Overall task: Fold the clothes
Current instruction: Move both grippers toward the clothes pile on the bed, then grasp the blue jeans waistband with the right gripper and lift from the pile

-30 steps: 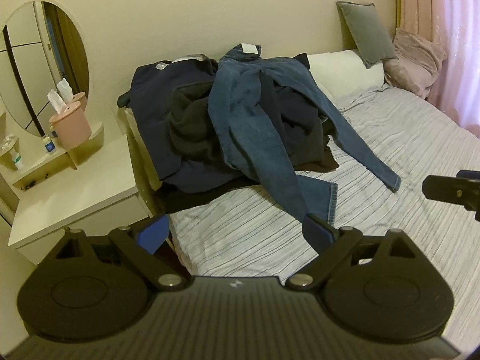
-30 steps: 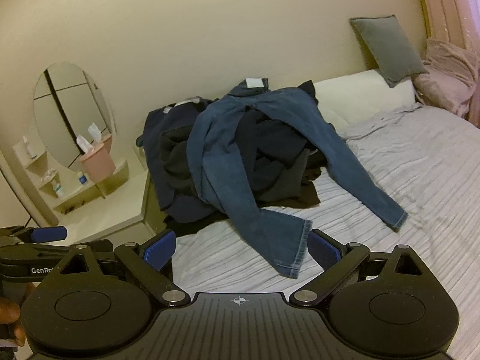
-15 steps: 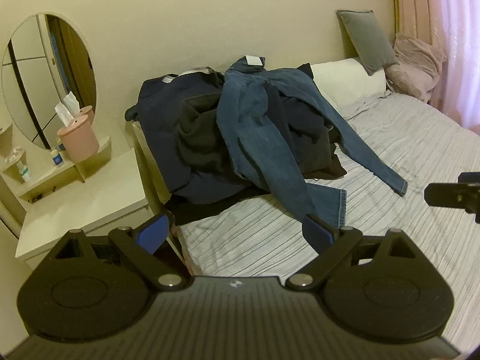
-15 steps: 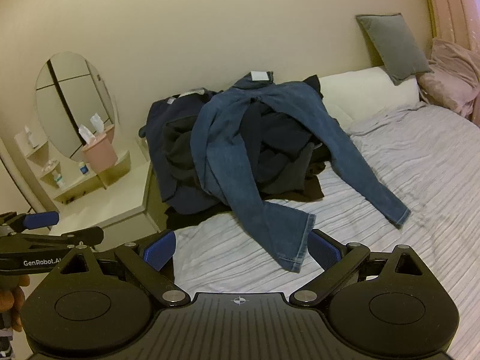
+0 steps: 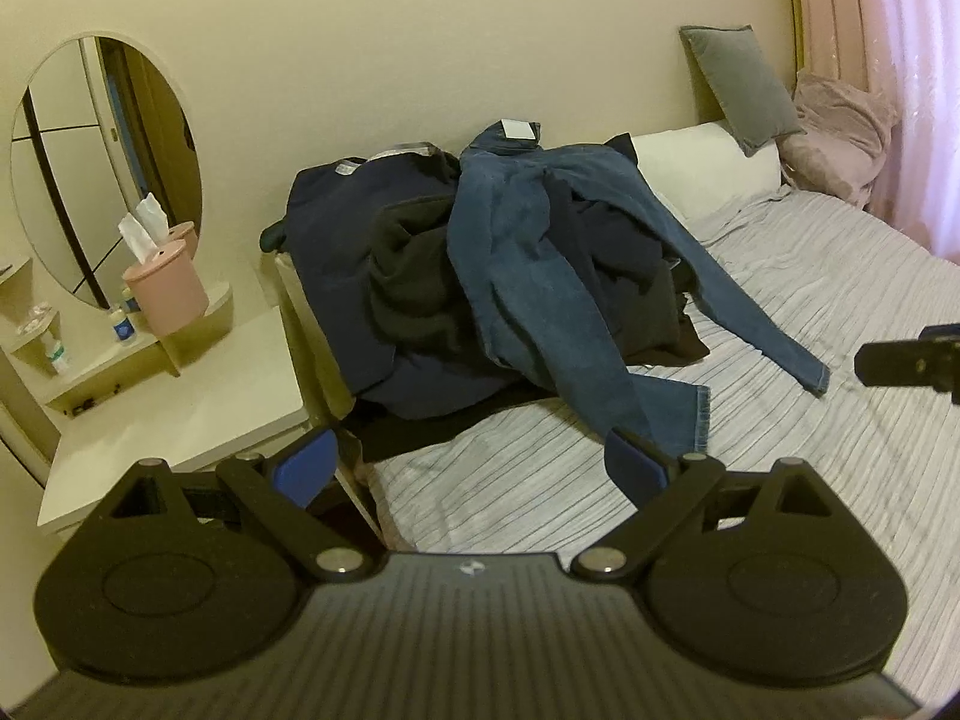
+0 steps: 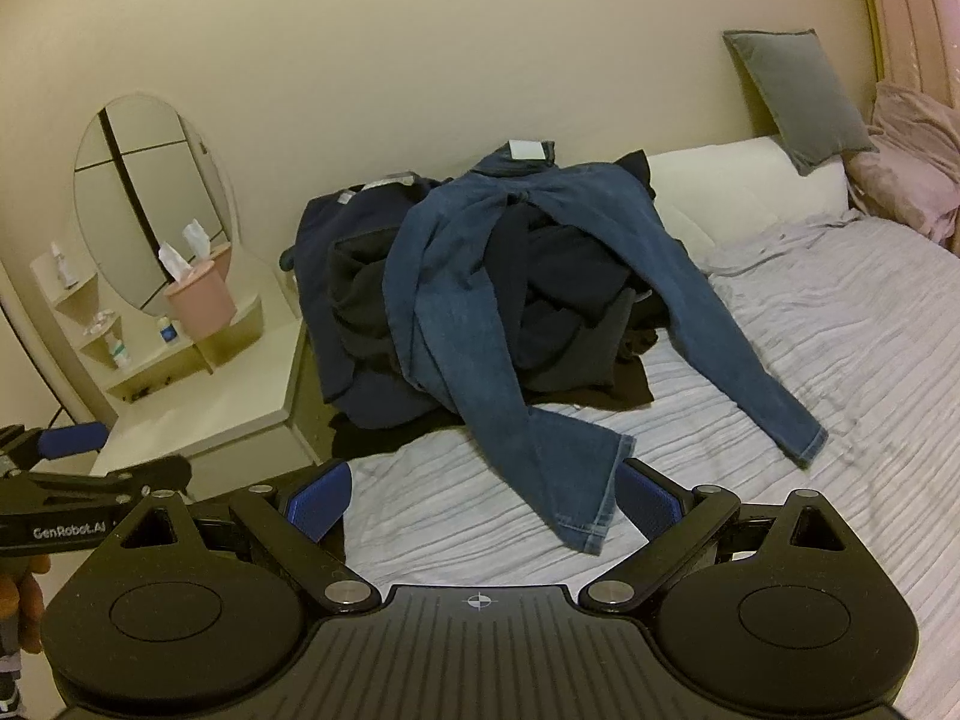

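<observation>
nothing is folded yet, as far as these views show. a heap of dark clothes [image 5: 420, 300] sits at the corner of the bed [image 5: 840, 480] against the wall, beside the white dressing table [image 5: 180, 408]. a pair of jeans [image 5: 528, 276] lies on top of the heap, waistband up by the wall, its two legs spread apart and running down onto the striped sheet. under it are a navy garment [image 5: 336, 252] and some black pieces, all crumpled together; how many there are i cannot tell.

the left gripper [image 5: 474, 462] hangs above the near edge of the bed with its jaws wide and nothing between them. the right gripper [image 6: 483, 495] is the same, jaws wide and empty, and the hem of the nearer jeans leg lies just ahead of its right finger, not touching as far as i can judge.

so the whole job looks to be ahead: pulling one garment off the heap, laying it flat on the bare sheet, then folding it, and after that the others. the jeans on top seem the likely first piece.
</observation>
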### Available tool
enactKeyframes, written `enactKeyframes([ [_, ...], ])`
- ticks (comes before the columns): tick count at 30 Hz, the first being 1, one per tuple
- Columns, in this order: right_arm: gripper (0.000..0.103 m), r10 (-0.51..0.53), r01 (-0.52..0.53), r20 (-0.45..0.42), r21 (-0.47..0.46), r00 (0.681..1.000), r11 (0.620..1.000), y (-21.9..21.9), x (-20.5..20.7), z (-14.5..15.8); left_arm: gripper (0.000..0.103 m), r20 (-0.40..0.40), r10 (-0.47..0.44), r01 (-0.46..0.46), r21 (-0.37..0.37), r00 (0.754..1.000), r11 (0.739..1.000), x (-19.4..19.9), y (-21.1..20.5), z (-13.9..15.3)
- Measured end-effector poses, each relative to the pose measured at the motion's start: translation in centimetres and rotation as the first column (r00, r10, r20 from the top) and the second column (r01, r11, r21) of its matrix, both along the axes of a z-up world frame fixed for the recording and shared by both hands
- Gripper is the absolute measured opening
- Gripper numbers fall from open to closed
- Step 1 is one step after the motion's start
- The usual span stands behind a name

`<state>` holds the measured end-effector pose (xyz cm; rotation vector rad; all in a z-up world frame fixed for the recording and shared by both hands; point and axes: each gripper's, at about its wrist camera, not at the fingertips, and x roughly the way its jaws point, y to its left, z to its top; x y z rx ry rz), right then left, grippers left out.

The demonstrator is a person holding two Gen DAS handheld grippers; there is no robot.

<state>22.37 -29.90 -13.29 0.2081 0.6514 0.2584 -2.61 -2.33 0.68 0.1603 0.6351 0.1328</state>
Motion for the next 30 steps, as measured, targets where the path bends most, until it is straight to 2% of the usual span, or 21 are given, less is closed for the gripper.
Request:
enactKeyframes([
  [5,0.097,-0.026,0.026,0.006,0.006,1.000,1.000,-0.2,2.1,0.2,0.096,0.001,-0.020,0.020,-0.014,1.000,1.000,3.3,1.4,0.0],
  [11,0.097,-0.058,0.059,0.015,-0.039,0.998,0.998,0.6,7.0,0.5,0.096,-0.011,-0.096,0.096,-0.020,0.995,0.995,10.8,3.4,-0.6],
  [16,0.097,-0.101,0.097,-0.043,-0.073,0.994,0.993,1.7,13.4,-0.5,0.096,-0.029,-0.155,0.154,-0.049,0.987,0.987,18.1,5.4,-1.3],
  [23,0.097,-0.123,0.112,-0.124,-0.093,0.985,0.989,3.6,22.8,-1.8,0.095,-0.035,-0.228,0.227,-0.030,0.973,0.973,26.8,7.9,-1.9],
  [26,0.097,-0.093,0.085,-0.119,-0.065,0.989,0.994,4.9,27.1,-1.5,0.095,-0.017,-0.233,0.233,-0.009,0.972,0.972,29.3,9.5,-1.9],
  [30,0.097,-0.012,0.010,-0.050,-0.034,0.999,0.999,8.0,33.4,-0.3,0.096,0.008,-0.218,0.218,0.002,0.976,0.976,31.1,12.5,-2.5],
])
